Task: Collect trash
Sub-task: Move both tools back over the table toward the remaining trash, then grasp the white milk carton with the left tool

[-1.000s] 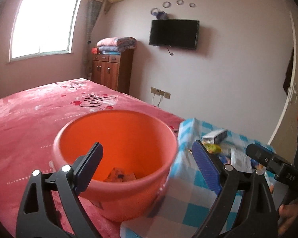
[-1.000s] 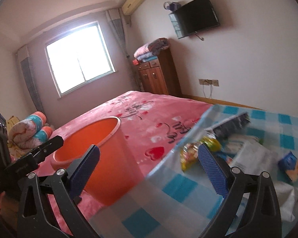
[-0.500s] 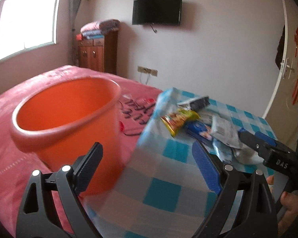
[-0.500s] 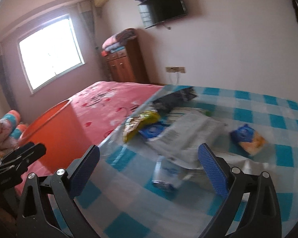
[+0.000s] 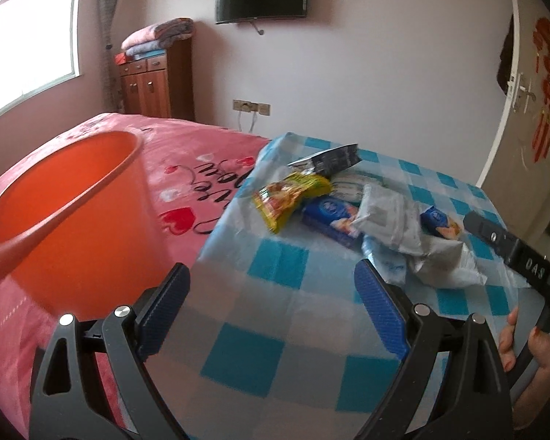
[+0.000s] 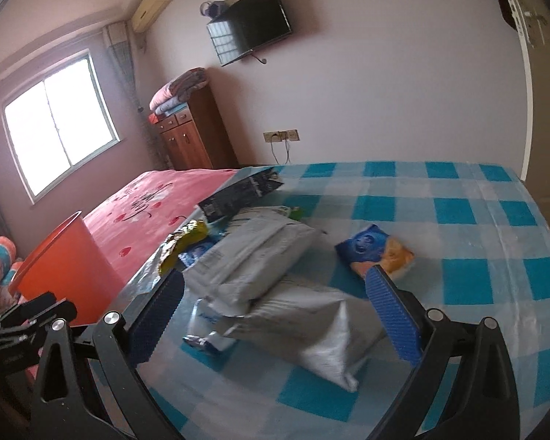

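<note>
The left gripper [image 5: 271, 299] and right gripper [image 6: 275, 306] share one build: black triangular frames with cut-outs, silver screw heads, ribbed blue pads [image 5: 379, 313]. White "DAS" lettering marks one black body. The hand [image 5: 531, 348] shows orange-red nails.

The round plastic bucket [image 5: 66, 220] is plain orange. It stands on a pink bedspread [image 5: 187, 168] printed with red hearts and black script. The desk cloth [image 6: 458, 220] is a check of turquoise, pale blue and white squares. On it lie a yellow crinkled snack packet [image 5: 289, 198] with red print, a black flat carton [image 6: 238, 198] with white lettering, grey plastic mailer bags [image 6: 260, 253], and a blue-and-orange small packet [image 6: 377, 253]. Both grippers are black, their pads [image 6: 392, 315] blue and ribbed.
</note>
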A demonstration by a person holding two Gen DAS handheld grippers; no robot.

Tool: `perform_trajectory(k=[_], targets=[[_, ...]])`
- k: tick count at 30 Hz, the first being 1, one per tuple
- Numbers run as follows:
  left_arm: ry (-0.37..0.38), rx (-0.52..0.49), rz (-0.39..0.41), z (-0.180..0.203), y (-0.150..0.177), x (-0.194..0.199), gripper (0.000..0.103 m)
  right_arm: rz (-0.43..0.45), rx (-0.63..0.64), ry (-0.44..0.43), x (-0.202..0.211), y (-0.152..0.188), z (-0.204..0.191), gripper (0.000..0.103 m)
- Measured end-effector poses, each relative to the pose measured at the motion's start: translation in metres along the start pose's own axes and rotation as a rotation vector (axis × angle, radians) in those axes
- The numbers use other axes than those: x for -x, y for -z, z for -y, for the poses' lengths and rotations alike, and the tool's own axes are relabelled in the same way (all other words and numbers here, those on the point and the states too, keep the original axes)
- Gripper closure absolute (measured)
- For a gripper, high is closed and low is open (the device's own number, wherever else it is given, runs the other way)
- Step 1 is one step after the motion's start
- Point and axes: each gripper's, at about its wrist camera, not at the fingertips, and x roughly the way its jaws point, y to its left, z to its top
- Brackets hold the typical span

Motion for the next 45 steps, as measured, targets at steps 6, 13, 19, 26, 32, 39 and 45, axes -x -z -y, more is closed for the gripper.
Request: perform_trajectory(k=[6,13,19,26,32,39,45], targets=[[0.072,-0.076,0.011,0.03,-0.052,-0.027,0.012,-0.024,-0.082,-0.017,-0.001,-0.006,0.034,0.005],[0.244,-0.098,-0.121,0.053,-0.124,-0.116,0.012,-0.042,-0.164,-0.006,-0.004,-0.012,0.077,0.005],[0.266,-0.093,-0.231,0.058,-0.153,-0.188,0.012,-0.077,-0.235,-0.036,-0.01,-0.006,0.101,0.005],[0.248,-0.131,-0.344,0.065,-0.157,-0.239,0.012,-0.124,-0.261,-0.084,-0.02,0.0,0.105,0.005],[0.227,-0.132,-0.379,0.063,-0.161,-0.262,0.016,-0.118,-0.272,-0.097,-0.017,0.0,0.108,0.005],[0.216,-0.143,-0.401,0.07,-0.154,-0.274,0.033,-0.119,-0.303,-0.107,-0.016,0.0,0.115,0.005],[0.223,-0.2,-0.402,0.087,-0.142,-0.263,0.036,-0.108,-0.309,-0.1,-0.012,-0.001,0.118,0.005]])
